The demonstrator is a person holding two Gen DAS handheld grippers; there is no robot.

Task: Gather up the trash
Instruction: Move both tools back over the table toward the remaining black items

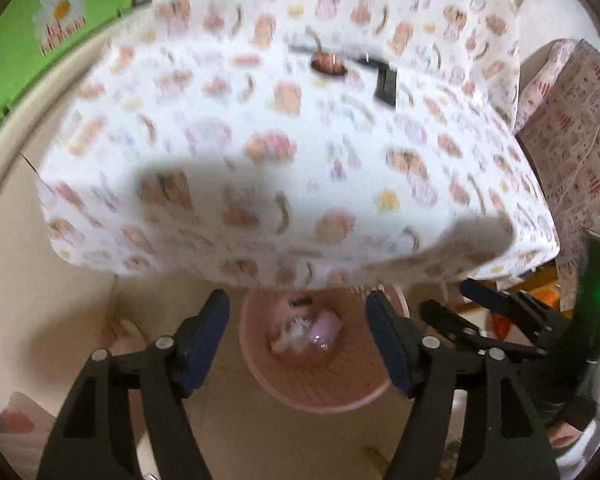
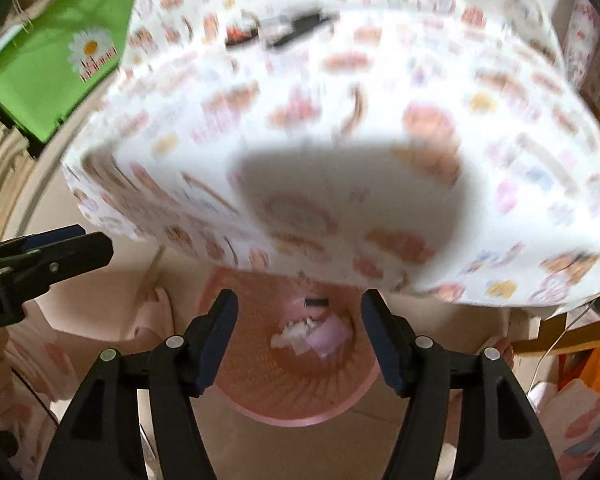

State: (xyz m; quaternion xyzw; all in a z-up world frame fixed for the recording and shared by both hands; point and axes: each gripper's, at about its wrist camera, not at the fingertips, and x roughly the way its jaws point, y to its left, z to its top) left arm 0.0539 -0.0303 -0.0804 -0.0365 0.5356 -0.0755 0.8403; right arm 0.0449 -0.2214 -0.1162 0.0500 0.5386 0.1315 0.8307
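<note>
A pink ribbed wastebasket (image 1: 320, 404) (image 2: 300, 420) stands on the floor, partly under the table's edge. In its bottom lie crumpled white paper (image 1: 294, 330) (image 2: 296, 334) and a lilac wrapper (image 1: 326, 328) (image 2: 332, 336). My left gripper (image 1: 296, 304) hangs over the basket, open, with nothing between its blue pads. My right gripper (image 2: 298, 300) is also above the basket, open and empty. Each gripper shows in the other's view: the right gripper (image 1: 448, 298) beside the left one, the left gripper (image 2: 94, 240) at the picture's left edge.
A table with a white patterned cloth (image 1: 260, 120) (image 2: 300, 120) overhangs the basket. On it lie a black object (image 1: 386, 84) and a small reddish round thing (image 1: 328, 65). A green daisy box (image 1: 60, 20) stands far left, a patterned box (image 1: 572, 128) right. A bare foot (image 2: 160, 300) rests beside the basket.
</note>
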